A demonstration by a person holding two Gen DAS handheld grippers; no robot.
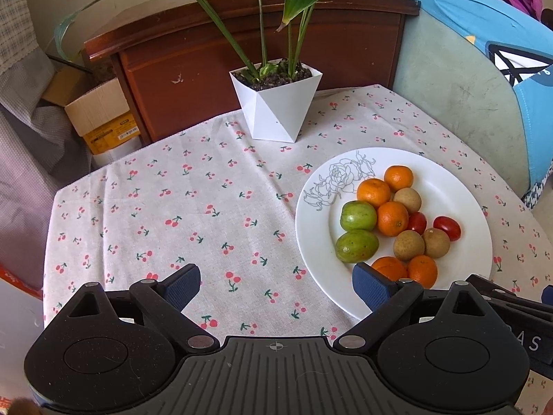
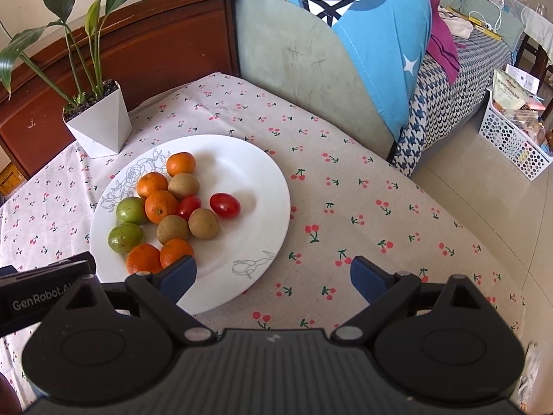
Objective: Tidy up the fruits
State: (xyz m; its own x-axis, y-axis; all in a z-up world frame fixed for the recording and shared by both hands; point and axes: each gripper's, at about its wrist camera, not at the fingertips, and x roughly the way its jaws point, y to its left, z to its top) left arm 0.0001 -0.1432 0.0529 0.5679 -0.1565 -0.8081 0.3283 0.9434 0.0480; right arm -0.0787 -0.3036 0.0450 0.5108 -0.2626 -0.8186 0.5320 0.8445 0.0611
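A white plate (image 1: 459, 186) with a drawn flower sits on the cherry-print tablecloth and holds several fruits: small oranges (image 1: 392, 218), two green fruits (image 1: 357, 215), brown longans (image 1: 408, 245) and two cherry tomatoes (image 1: 447, 228). The plate also shows in the right wrist view (image 2: 255, 173), with oranges (image 2: 160, 206), green fruits (image 2: 125, 237), longans (image 2: 203, 223) and a tomato (image 2: 225, 204). My left gripper (image 1: 276, 285) is open and empty, just left of the plate's near rim. My right gripper (image 2: 273, 276) is open and empty over the plate's near right rim.
A white faceted pot with a leafy plant (image 1: 276, 103) stands at the table's back, also seen in the right wrist view (image 2: 100, 122). A wooden cabinet (image 1: 207, 69) and a sofa with a blue cloth (image 2: 345, 52) border the table. A cardboard box (image 1: 100, 114) sits at left.
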